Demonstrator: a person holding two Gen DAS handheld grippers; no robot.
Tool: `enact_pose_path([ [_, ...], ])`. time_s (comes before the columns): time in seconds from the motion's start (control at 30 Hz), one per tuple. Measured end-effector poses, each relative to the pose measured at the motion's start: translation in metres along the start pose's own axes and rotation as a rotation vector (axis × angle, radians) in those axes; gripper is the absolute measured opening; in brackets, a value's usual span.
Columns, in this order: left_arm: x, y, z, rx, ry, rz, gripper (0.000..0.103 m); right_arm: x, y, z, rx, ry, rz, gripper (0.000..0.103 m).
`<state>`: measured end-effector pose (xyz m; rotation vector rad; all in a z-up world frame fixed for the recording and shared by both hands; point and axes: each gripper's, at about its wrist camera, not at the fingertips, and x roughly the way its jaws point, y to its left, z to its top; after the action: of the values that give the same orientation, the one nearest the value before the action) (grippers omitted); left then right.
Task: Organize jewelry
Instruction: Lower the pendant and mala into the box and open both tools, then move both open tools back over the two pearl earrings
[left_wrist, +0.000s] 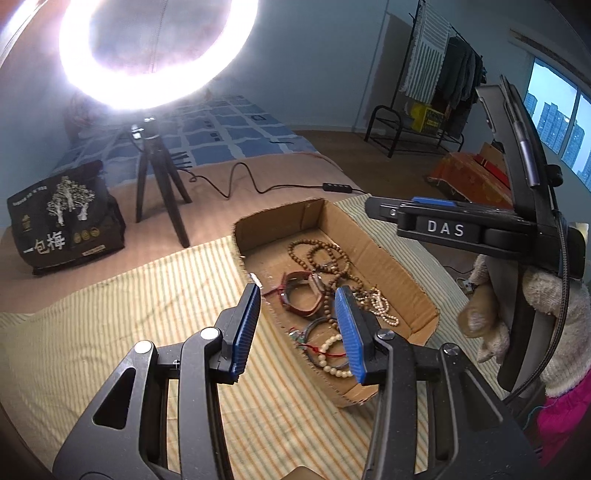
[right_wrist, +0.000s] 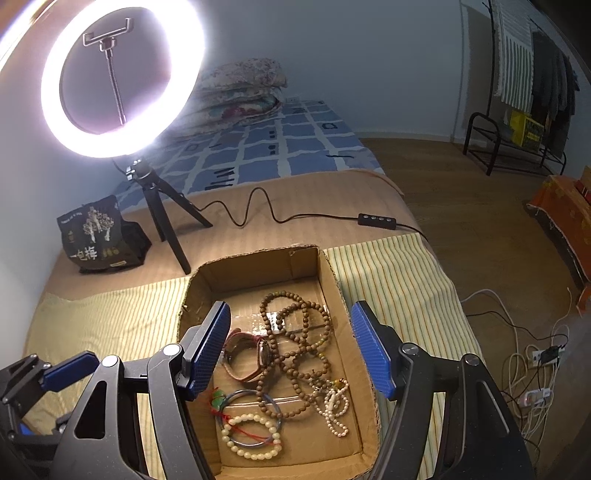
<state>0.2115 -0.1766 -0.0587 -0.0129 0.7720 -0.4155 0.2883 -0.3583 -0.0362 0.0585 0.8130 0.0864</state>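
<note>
An open cardboard box (right_wrist: 332, 280) lies on the striped cloth and holds the jewelry: brown wooden bead strands (right_wrist: 295, 332), a brown-strap watch (right_wrist: 247, 354), a white pearl strand (right_wrist: 336, 410), a cream bead bracelet (right_wrist: 251, 435) and a thin bangle with red cord (right_wrist: 236, 406). My right gripper (right_wrist: 291, 347) is open and empty, hovering above the box. My left gripper (left_wrist: 299, 325) is open and empty, above the box's (left_wrist: 406, 273) near left part, over the watch (left_wrist: 303, 299) and cream bracelet (left_wrist: 332, 350). The right gripper (left_wrist: 443, 218) shows from the side in the left wrist view.
A lit ring light on a black tripod (right_wrist: 166, 218) stands behind the box, its cable and switch (right_wrist: 376, 220) running right. A dark snack bag (right_wrist: 99, 236) sits at the left. Floor cables (right_wrist: 532, 373) lie off the bed's right edge. A clothes rack (right_wrist: 517, 110) stands far right.
</note>
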Motion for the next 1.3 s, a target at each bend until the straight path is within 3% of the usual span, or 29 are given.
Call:
enact_pose_path([
  [0.4, -0.030, 0.025, -0.009, 0.013, -0.030, 0.042, 0.043, -0.023, 0.034, -0.003, -0.023, -0.041, -0.006, 0.067],
  [0.8, -0.065, 0.067, -0.023, 0.002, -0.051, 0.108, 0.043, -0.037, 0.077, -0.013, -0.037, -0.063, 0.080, 0.067],
  [1.0, -0.079, 0.108, -0.034, -0.046, -0.046, 0.143, 0.042, -0.035, 0.110, -0.027, -0.082, -0.050, 0.161, 0.067],
  [1.3, -0.086, 0.173, -0.057, -0.152, -0.001, 0.202, 0.043, -0.021, 0.158, -0.058, -0.228, -0.024, 0.205, 0.067],
])
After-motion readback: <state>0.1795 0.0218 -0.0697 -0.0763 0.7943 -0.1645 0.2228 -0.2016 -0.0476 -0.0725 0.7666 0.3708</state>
